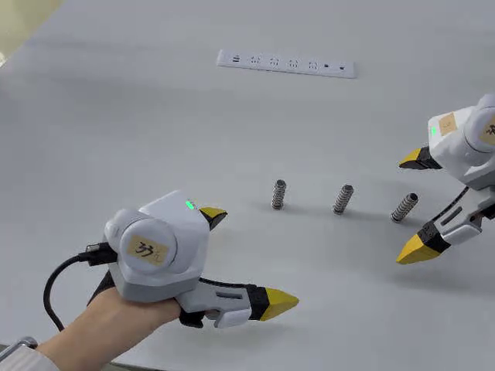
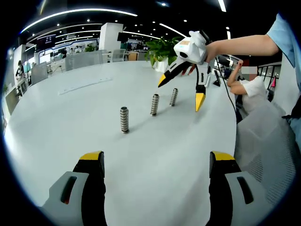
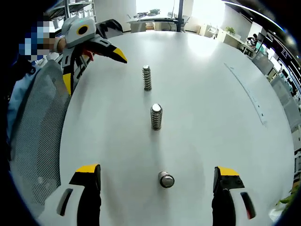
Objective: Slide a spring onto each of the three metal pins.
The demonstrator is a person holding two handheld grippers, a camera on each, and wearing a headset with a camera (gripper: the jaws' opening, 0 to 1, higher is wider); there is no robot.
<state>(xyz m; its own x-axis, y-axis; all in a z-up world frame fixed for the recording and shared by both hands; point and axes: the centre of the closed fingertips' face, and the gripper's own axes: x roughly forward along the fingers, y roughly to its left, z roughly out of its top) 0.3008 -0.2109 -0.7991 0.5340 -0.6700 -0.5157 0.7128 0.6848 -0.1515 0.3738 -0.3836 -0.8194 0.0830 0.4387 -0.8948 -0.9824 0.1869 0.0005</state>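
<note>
— So, which step is judged to be in hand?
— The last one, or a check after it. A left spring point(image 1: 279, 195), a middle spring point(image 1: 343, 199) and a right spring point(image 1: 404, 207) are seen in a row on the desk point(image 1: 155, 116), each apparently threaded over its pin. A rounded pin top point(image 3: 166, 179) is made out in the right gripper view.
— Is anything held?
— Nothing. The left gripper point(image 1: 247, 257) is kept on the near side of the row, its fingers point(image 2: 91, 162) spread wide and empty. The right gripper point(image 2: 180, 92) is held just beside the right spring, apart from it, fingers point(image 3: 228, 174) likewise spread.
— What is called for next?
— A look at the seating at most, then a withdrawal in which the leaning right spring is not brushed.
— Is room left for that?
— Plenty. Bare desk is seen all round the row, a power strip point(image 1: 286, 63) is set well beyond it, and the near desk edge is found close under the hand point(image 1: 116, 317).
</note>
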